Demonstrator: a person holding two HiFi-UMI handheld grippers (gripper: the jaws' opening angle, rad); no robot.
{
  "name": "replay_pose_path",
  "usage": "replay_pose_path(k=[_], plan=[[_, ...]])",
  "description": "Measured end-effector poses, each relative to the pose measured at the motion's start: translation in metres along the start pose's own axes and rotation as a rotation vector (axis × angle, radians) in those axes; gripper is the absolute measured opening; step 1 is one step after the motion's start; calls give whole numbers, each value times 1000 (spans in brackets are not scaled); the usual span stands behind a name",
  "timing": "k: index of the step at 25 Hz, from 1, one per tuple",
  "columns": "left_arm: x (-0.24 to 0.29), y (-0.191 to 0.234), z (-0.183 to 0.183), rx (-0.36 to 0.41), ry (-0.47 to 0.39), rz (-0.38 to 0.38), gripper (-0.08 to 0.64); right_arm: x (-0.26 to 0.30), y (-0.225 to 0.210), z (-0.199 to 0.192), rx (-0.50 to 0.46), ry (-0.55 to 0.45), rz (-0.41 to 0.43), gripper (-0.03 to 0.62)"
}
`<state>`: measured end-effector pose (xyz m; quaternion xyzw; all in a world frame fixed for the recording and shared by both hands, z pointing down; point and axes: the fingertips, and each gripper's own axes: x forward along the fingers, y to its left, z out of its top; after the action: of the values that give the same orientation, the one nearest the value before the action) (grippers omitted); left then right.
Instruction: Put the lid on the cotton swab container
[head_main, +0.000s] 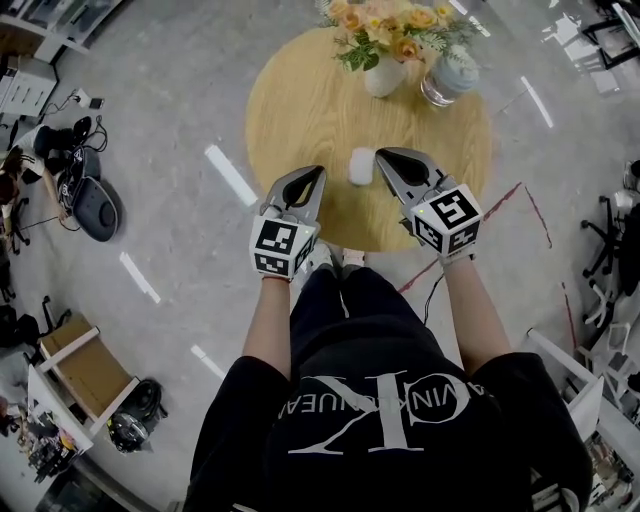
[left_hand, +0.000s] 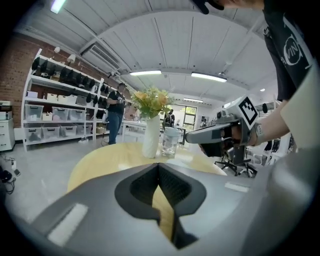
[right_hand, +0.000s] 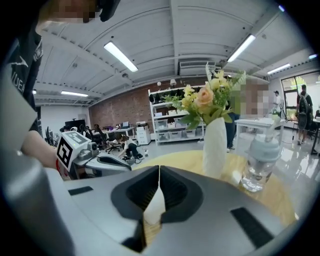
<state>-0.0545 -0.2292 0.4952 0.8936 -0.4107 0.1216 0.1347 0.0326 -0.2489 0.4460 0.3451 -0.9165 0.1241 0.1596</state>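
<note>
left tool (head_main: 317, 173), right tool (head_main: 383, 154) pressed together; head view alone shows container (head_main: 361, 166) between them.

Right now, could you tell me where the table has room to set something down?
The left half of the table is bare, from the vase round to the left gripper. The far edge, with vase and jar, is crowded.

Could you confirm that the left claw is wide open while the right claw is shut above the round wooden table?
Not quite: the left claw is shut too, jaws together with nothing between them, as the left gripper view shows. The right claw is indeed shut above the round wooden table.
</note>
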Motion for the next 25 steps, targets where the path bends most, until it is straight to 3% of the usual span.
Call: replay_pose_path(k=[4,25], plan=[[-9,17,26,-28,-54,44,11,-8,-4,17,-2,-35,-33,17],[-46,38,126,42,-214,151,11,-58,-18,109,-23,-274,-163,17]])
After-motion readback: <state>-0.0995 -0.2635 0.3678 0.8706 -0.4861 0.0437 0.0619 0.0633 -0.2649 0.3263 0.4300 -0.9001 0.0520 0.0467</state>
